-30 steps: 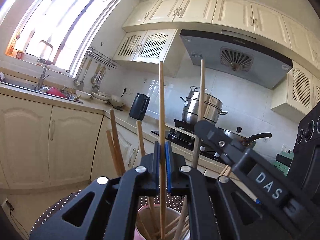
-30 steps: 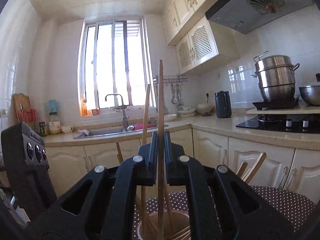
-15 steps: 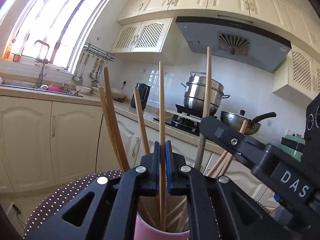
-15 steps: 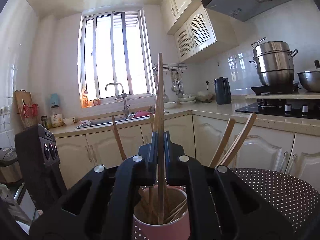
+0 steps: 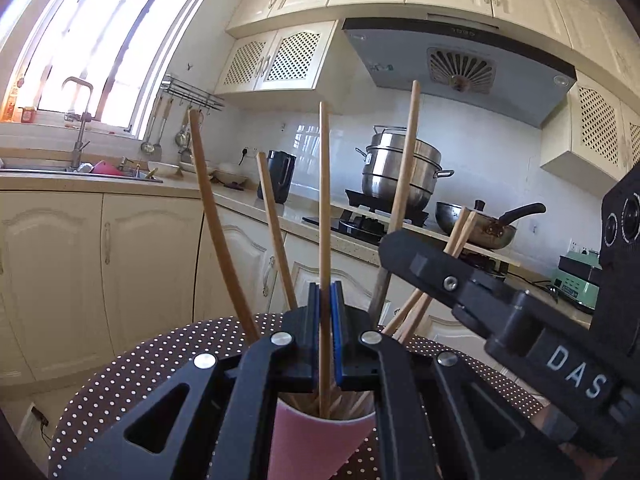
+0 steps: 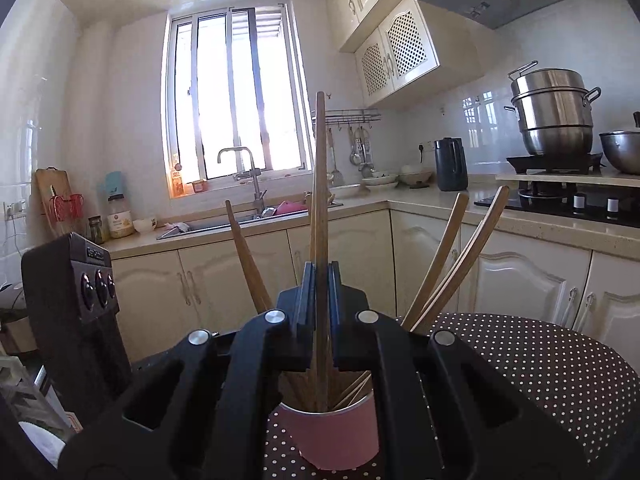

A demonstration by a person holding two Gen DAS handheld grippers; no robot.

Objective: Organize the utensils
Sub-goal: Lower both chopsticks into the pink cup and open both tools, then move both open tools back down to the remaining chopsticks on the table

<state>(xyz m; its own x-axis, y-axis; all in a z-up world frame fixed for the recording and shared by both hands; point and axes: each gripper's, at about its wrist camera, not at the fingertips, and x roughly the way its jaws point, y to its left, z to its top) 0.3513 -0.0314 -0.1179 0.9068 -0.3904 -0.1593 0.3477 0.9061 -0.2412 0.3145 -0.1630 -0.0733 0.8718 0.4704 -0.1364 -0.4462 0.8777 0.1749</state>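
Note:
A pink cup (image 5: 316,440) (image 6: 336,436) stands on a round table with a brown polka-dot cloth (image 5: 132,376) (image 6: 540,364) and holds several wooden chopsticks that lean outwards. My left gripper (image 5: 325,316) is shut on an upright chopstick (image 5: 324,200) whose lower end is inside the cup. My right gripper (image 6: 320,296) is shut on another upright chopstick (image 6: 319,180), its lower end also down in the cup. The right gripper's body crosses the left wrist view at the right (image 5: 480,292); the left gripper's body (image 6: 80,292) shows at the left of the right wrist view.
Cream kitchen cabinets and a counter run behind the table, with a sink and tap (image 6: 248,184), a dark kettle (image 6: 451,164), a steel steamer pot (image 6: 554,116) on a hob and a pan (image 5: 480,224). A window (image 6: 236,96) is at the back.
Both grippers have sunk with their chopsticks, whose lower ends now reach deeper into the pink cup. The cup and the leaning chopsticks show larger in both views.

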